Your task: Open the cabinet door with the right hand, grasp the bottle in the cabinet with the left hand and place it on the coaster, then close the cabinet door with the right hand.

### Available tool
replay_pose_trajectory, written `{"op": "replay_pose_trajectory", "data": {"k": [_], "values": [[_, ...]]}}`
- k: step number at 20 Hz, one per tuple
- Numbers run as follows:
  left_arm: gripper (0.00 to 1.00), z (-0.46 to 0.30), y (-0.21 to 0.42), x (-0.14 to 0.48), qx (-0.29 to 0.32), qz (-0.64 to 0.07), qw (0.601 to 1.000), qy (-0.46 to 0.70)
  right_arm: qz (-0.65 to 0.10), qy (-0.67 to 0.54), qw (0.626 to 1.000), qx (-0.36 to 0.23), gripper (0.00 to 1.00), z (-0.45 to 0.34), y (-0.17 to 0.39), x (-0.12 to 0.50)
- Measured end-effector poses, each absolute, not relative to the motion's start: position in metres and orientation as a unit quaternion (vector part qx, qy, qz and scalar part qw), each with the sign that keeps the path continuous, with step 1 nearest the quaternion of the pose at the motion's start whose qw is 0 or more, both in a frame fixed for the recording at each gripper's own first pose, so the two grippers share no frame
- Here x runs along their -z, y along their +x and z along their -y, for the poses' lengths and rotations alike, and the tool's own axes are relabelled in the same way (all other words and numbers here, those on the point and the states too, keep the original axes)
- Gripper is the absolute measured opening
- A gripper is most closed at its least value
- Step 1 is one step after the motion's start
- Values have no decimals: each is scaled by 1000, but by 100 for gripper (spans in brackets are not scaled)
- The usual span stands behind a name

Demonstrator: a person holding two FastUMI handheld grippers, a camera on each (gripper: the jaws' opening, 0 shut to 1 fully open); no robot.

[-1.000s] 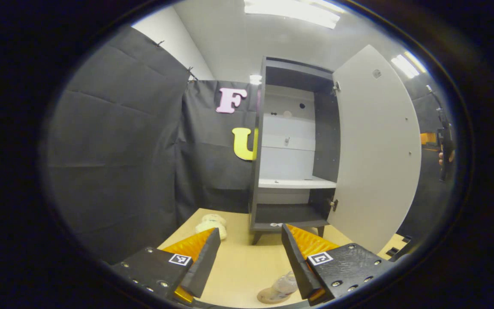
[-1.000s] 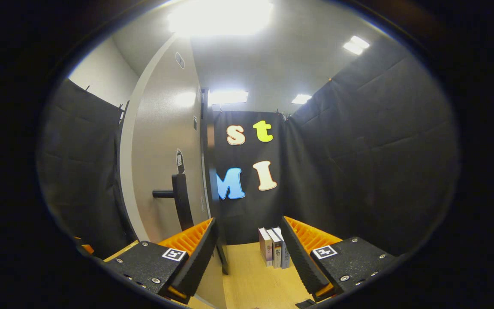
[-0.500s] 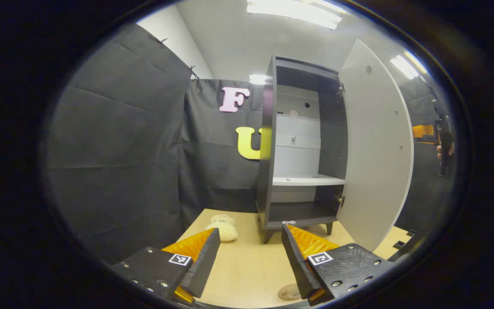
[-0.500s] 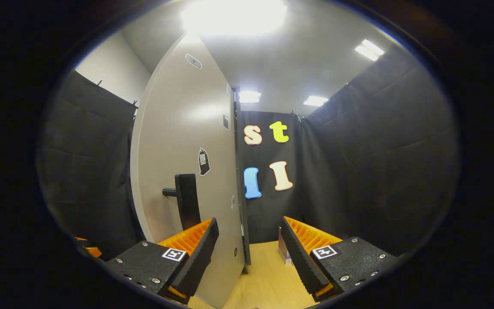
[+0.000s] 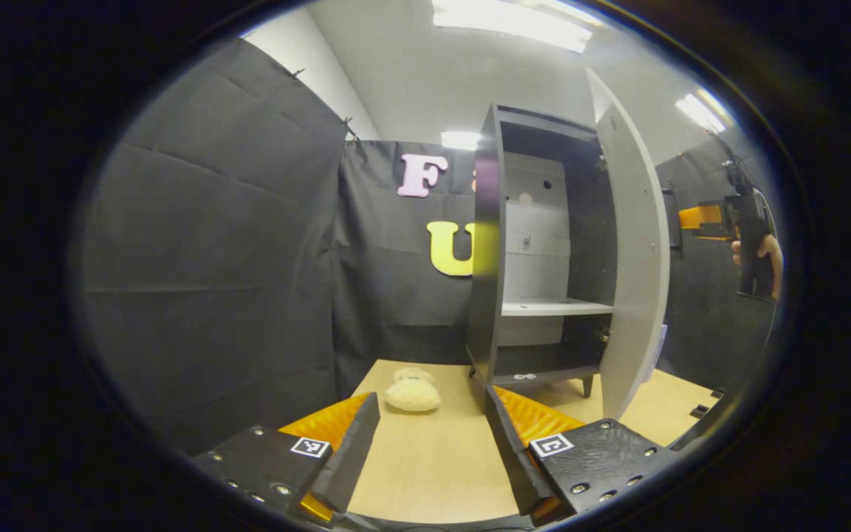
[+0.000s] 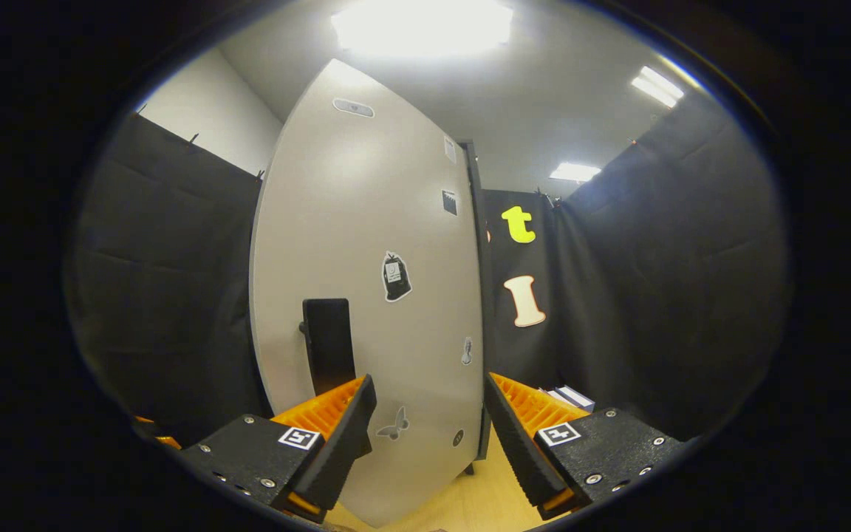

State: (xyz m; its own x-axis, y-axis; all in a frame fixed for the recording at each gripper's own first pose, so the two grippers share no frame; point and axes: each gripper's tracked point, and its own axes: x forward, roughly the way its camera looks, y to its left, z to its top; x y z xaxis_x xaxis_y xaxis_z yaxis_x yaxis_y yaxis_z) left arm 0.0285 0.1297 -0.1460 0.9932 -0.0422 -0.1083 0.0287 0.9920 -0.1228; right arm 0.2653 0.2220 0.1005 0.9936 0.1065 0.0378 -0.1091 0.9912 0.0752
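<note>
Ahead of the left gripper (image 5: pixel 431 443), whose fingers are held apart with nothing between them, a pale wooden tabletop (image 5: pixel 433 465) is seen. A cream plush toy (image 5: pixel 412 394) is set on it just beyond the left finger. Farther ahead and slightly to the right, a tall dark cabinet (image 5: pixel 486 244) is stood upright on short legs. One white shelf (image 5: pixel 555 307) is fitted across it at mid height. Both the space above the shelf and the compartment below it are seen to be bare; no bottle is left inside. The bottle and the coaster cannot be located in either view, so it is judged that the placing step is done. To the right of the cabinet opening, the pale door (image 5: pixel 636 251) is swung about halfway, its long axis vertical. Beyond it, at the far right, the other gripper is held up in a hand (image 5: pixel 761 255).

In the right gripper view, the door's outer face (image 6: pixel 366 295) is spread just ahead and to the left of the right gripper (image 6: pixel 429 436), whose fingers are also held apart and empty. A dark vertical handle (image 6: pixel 328 343) is mounted just above the left finger, apart from it. Small stickers (image 6: pixel 394 277) are dotted on the door. A few books (image 6: pixel 569 397) are glimpsed low on the right. The right gripper is judged the nearer one to the door, and the closing push is judged to be directed forward and leftward against this face.
</note>
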Motion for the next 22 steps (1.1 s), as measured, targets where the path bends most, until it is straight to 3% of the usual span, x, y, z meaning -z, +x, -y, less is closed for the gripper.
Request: {"op": "replay_pose_trajectory", "data": {"k": [3, 5, 6, 8, 11, 12, 15, 16, 22], "values": [[87, -145, 19, 149, 7, -57, 997, -60, 12, 48, 996, -81, 92, -239, 267, -99], [82, -153, 16, 150, 3, -60, 997, -56, 10, 51, 993, -107, 92, -252, 268, -98], [87, -155, 16, 152, 0, -61, 997, -53, 7, 48, 992, -114, 93, -255, 267, -97], [78, -162, 17, 153, -6, -63, 997, -51, -2, 38, 993, -108, 93, -253, 265, -92], [83, -167, 21, 148, -12, -59, 997, -46, -6, 32, 993, -110, 93, -253, 264, -89], [78, -167, 24, 145, -11, -57, 997, -43, -7, 29, 994, -110, 93, -252, 263, -88], [78, -161, 35, 131, 3, -47, 998, -39, -2, 19, 995, -93, 93, -242, 261, -89], [82, -157, 41, 127, 10, -46, 998, -41, 0, 18, 996, -88, 93, -239, 260, -89], [78, -132, 59, 96, 21, -40, 997, -57, 25, 3, 998, -63, 93, -212, 250, -98]]}}
